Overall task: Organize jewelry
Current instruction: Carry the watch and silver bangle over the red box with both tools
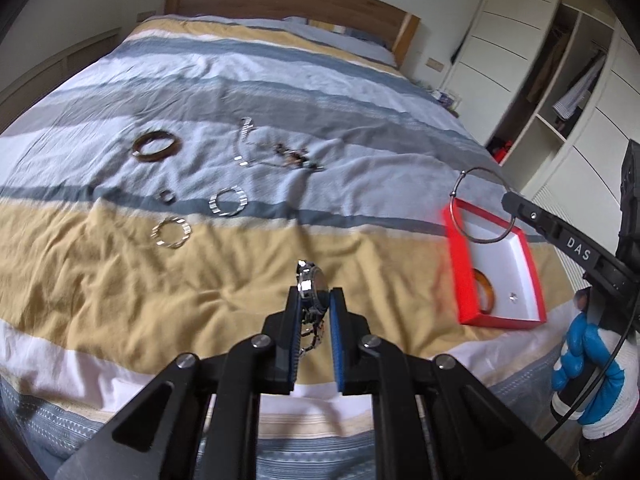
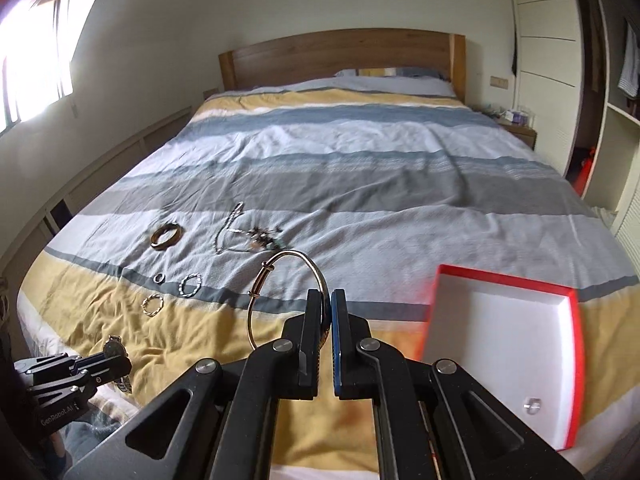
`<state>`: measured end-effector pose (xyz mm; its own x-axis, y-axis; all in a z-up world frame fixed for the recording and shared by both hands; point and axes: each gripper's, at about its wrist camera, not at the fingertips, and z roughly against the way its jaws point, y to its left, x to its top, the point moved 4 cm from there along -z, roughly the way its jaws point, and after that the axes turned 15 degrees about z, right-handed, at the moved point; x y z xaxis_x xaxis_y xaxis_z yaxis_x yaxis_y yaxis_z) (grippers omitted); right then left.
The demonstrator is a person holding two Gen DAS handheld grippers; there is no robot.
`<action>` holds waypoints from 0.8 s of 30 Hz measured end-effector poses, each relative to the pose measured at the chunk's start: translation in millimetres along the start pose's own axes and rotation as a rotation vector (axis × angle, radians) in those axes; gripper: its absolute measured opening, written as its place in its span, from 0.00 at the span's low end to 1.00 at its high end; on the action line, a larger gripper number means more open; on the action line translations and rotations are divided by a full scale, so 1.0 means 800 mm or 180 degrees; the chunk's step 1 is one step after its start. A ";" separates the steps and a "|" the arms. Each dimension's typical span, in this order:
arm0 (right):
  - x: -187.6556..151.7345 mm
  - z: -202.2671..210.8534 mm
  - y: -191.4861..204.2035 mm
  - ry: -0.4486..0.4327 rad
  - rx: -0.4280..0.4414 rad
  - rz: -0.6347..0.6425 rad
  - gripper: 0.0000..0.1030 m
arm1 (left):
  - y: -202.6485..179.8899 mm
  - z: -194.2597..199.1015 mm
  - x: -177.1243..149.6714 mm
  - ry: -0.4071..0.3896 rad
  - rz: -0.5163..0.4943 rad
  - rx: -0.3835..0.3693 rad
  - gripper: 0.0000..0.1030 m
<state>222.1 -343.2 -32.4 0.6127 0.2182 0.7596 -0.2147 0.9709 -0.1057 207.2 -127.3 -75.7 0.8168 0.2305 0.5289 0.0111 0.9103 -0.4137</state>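
right gripper (image 2: 325,312) clamps bangle (image 2: 280,276), hoop upright | box (image 2: 576,360) lower right of frame, just right of jaws, so right hand is nearer | left gripper (image 1: 314,312) grips watch (image 1: 310,280), mid-frame, box (image 1: 456,264) well to its right | likely next: bangle into box

The left gripper (image 1: 314,304), black with blue pads, is low and near in the scene, its jaws clamped on a silver metal wristwatch (image 1: 310,280). To its right, the right gripper (image 2: 325,304) pinches a thin gold wire bangle (image 2: 280,276), and a blue-and-white gloved hand (image 1: 588,372) grips its handle.
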 end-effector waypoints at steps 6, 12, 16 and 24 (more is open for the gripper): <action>-0.041 0.031 -0.081 0.0002 -0.0228 -0.0227 0.05 | -0.089 -0.017 -0.003 0.0114 -0.0263 -0.0244 0.11; -0.089 0.028 -0.164 0.0204 -0.0460 -0.0435 0.05 | -0.188 -0.066 -0.009 0.0338 -0.0544 -0.0498 0.11; -0.118 0.010 -0.202 0.0375 -0.0546 -0.0503 0.05 | -0.248 -0.110 -0.020 0.0520 -0.0768 -0.0602 0.11; -0.165 -0.024 -0.240 0.0639 -0.0596 -0.0611 0.05 | -0.305 -0.201 -0.045 0.0843 -0.0975 -0.0565 0.11</action>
<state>197.3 -556.7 -125.1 0.7699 0.0265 0.6376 0.0512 0.9934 -0.1031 268.2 -413.2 -113.0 0.8797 -0.1580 0.4485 0.3559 0.8444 -0.4005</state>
